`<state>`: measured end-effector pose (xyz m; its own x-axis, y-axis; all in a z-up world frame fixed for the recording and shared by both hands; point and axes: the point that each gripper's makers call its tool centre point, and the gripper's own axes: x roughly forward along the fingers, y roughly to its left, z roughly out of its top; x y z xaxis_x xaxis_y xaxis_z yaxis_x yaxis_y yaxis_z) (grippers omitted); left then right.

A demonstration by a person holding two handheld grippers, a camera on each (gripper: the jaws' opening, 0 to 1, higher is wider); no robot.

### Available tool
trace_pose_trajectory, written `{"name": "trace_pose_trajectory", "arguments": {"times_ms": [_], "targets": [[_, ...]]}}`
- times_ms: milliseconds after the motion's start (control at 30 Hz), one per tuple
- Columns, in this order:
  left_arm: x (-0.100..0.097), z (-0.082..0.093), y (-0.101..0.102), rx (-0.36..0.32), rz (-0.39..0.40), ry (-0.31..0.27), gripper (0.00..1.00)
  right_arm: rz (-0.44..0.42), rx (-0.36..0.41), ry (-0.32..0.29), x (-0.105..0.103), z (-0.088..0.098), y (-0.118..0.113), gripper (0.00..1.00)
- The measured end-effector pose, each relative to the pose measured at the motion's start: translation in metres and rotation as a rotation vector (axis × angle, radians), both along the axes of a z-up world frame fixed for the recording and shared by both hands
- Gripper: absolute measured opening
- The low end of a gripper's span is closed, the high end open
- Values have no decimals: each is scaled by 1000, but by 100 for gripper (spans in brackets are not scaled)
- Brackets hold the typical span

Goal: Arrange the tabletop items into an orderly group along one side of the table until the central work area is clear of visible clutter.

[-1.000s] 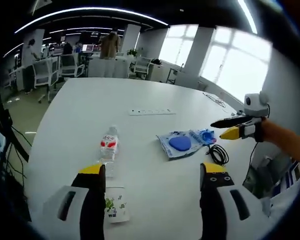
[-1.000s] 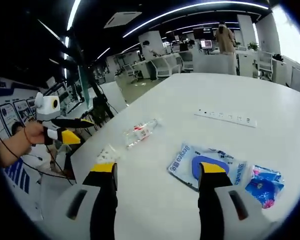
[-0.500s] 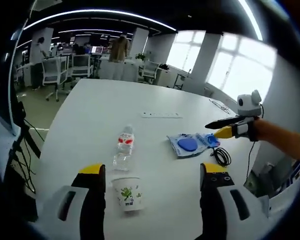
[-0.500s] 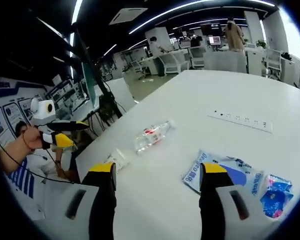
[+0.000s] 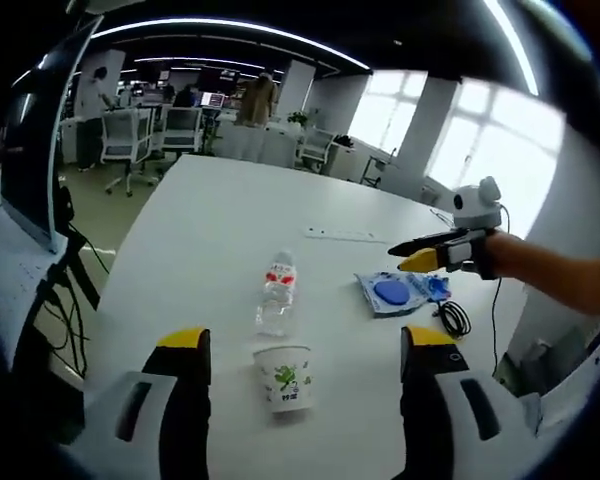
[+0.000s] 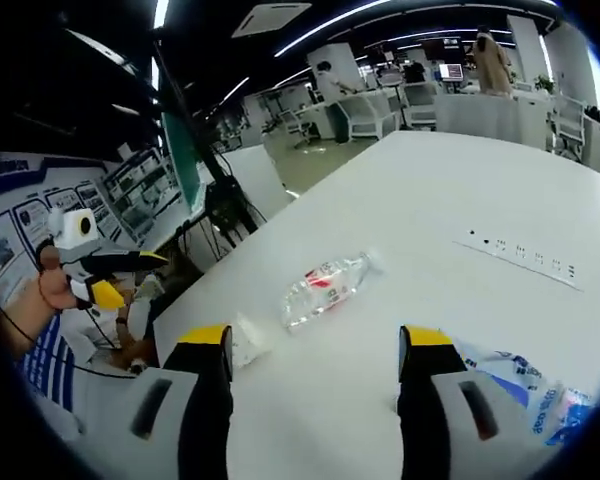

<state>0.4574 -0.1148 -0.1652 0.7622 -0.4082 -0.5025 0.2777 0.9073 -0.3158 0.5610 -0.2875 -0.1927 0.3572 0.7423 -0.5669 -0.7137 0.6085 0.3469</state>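
A clear water bottle (image 5: pixel 276 295) with a red label lies on its side on the white table (image 5: pixel 200 230). A white paper cup (image 5: pixel 286 377) with a green print stands upright just ahead of my left gripper (image 5: pixel 307 342), which is open and holds nothing. A blue packet (image 5: pixel 392 292) and a smaller blue packet (image 5: pixel 436 288) lie further right. My right gripper (image 5: pixel 405 262) hovers above them in a hand. In the right gripper view, my right gripper (image 6: pixel 317 340) is open and empty, with the bottle (image 6: pixel 325 285) ahead, the cup (image 6: pixel 248 338) by its left jaw and the blue packet (image 6: pixel 510 370) at the right.
A coiled black cable (image 5: pixel 455 318) lies near the table's right edge. A white power strip (image 5: pixel 345 235) is set into the table further back. My left gripper (image 6: pixel 115 275) is held off the table's left edge. Office chairs (image 5: pixel 130 140) and desks stand behind.
Both cameras have moved; the items lie as before. The left gripper view drew back, so the whole cup shows. The right gripper view swung left, sliding the packets toward its right edge.
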Motion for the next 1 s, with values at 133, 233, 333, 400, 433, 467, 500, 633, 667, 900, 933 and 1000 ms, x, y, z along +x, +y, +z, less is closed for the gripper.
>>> {"name": "trace_pose_trajectory", "arguments": {"times_ms": [133,233,333,400,433,467,500,633,667,900,933,1000], "targets": [[4,-2,6,-11,7,-1,80,11,2,16,13,-11,13,66],[7,-4,9,-15,5,-1,80,10,19,36,21,-17,21,66],[9,-7,12,-22,7,0,80,12,17,52,29,-26,28,66],[11,-8,14,-33,5,3,80,11,20,72,34,-32,31,66],[12,-8,14,-37,4,1,80,6,34,88,37,-34,34,66],[13,-9,14,-43,4,-2,80,1,44,97,41,-36,36,66],[13,-9,14,-46,4,-2,80,-1,47,102,43,-38,38,66],[18,-14,16,-64,7,0,80,-10,56,136,55,-49,44,65],[19,-14,16,-69,8,0,80,-12,60,144,58,-51,45,65],[29,-19,17,-86,10,-3,80,-60,130,203,76,-60,56,63],[30,-19,16,-89,8,-6,80,-67,141,215,79,-63,57,63],[33,-20,15,-95,6,-9,80,-81,158,237,84,-68,60,63]]}}
